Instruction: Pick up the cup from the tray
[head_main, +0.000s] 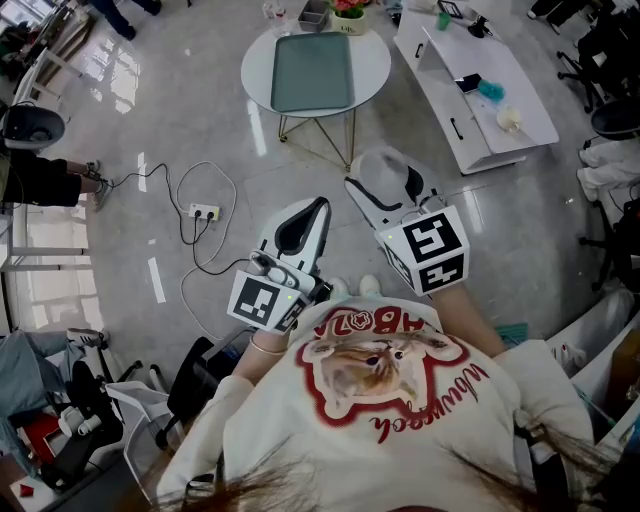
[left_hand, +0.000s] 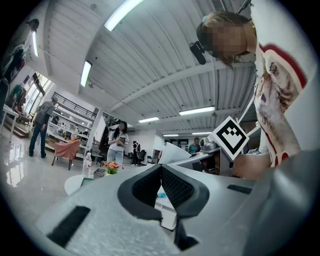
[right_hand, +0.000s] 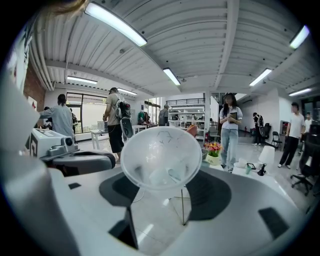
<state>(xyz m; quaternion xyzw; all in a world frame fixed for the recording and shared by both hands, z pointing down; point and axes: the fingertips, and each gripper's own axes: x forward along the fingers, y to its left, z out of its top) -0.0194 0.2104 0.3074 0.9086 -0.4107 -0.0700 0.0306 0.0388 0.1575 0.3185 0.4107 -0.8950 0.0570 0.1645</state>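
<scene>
The right gripper (right_hand: 162, 194) has its jaws closed on a clear plastic cup (right_hand: 161, 156). In the right gripper view the cup sits at the middle of the frame, pinched by its narrow lower part between the two dark pads (right_hand: 212, 192), with its wide mouth turned away from the camera. In the head view the same gripper (head_main: 384, 186) shows just right of centre, and the cup (head_main: 380, 166) pokes out past its tips over bare floor. Its marker cube (head_main: 425, 250) lies below it, close to the person's white shirt (head_main: 380, 400).

The left gripper (left_hand: 161, 171) is closed on nothing: its two black pads (left_hand: 180, 187) meet at their tips, with only a small gap lower down. In the head view it (head_main: 312, 215) lies left of the right gripper and near it, not touching.

The tray (head_main: 312, 72), a teal rectangle, lies on a round white table (head_main: 262, 60) at the top centre of the head view. It is well apart from the cup, which is held clear of both the tray and the table.

A pot of flowers (head_main: 348, 12) stands at the table's far edge. A long white desk (head_main: 480, 90) fills the upper right. A power strip (head_main: 205, 211) with looping cables lies on the floor at middle left.
</scene>
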